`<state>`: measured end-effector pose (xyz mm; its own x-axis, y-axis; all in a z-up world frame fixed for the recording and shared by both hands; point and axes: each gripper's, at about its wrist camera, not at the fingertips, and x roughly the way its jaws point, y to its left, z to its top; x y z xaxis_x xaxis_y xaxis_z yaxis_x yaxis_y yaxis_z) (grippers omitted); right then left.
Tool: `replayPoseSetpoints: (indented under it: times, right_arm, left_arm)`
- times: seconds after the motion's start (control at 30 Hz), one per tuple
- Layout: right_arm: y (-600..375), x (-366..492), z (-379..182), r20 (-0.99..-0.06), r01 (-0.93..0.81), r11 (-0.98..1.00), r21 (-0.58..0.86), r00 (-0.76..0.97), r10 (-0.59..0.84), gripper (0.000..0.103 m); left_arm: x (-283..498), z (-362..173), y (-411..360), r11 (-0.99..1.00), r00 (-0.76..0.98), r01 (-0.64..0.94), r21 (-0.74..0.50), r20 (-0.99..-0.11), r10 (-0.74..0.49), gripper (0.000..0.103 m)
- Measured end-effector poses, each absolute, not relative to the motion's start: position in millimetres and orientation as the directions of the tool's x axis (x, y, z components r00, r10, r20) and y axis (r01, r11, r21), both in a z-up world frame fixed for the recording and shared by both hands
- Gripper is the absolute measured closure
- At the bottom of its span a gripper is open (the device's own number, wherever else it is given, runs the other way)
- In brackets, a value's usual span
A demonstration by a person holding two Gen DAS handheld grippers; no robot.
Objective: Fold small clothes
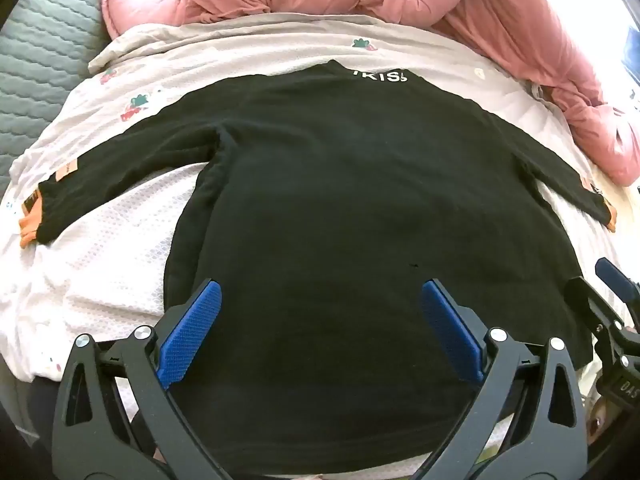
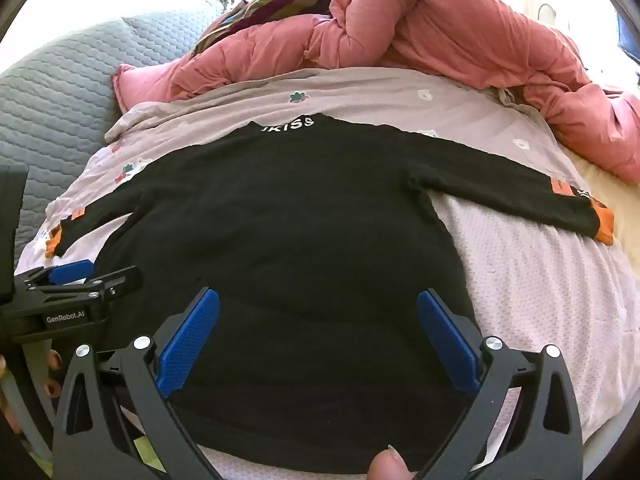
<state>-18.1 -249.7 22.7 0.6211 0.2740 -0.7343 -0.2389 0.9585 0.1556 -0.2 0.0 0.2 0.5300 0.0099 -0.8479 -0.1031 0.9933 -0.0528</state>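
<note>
Left wrist view: your left tongs (image 1: pixel 320 320) stand apart above the hem of the black sweater (image 1: pixel 340 200), spread flat, sleeves out, on the pale sheet (image 1: pixel 100 280) mid-bed. Your right tongs (image 2: pixel 318 330) likewise gape, holding nothing. Pink duvet (image 2: pixel 440 32) lies at the bed's far edge.

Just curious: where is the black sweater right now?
The black sweater lies spread flat, sleeves out, on the pale flowered sheet, in front of the pink quilt, below both open claws in both views.

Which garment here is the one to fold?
On the pale flowered sheet, below the heaped pink duvet, lies a black top, spread flat with both sleeves out. Only it has orange cuffs and white collar lettering.
</note>
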Motion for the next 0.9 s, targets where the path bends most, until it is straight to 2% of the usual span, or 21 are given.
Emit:
replayPoseSetpoints:
  times: [0.9]
  right_arm:
    - [-250.8, -18.1, 21.5, -0.741, -0.241, 0.96, 0.14, 0.618, 0.263, 0.004]
  left_arm:
    - [-1.7, 5.6, 3.6, 0.992, 0.541, -0.114, -0.057, -0.841, 0.014, 0.009]
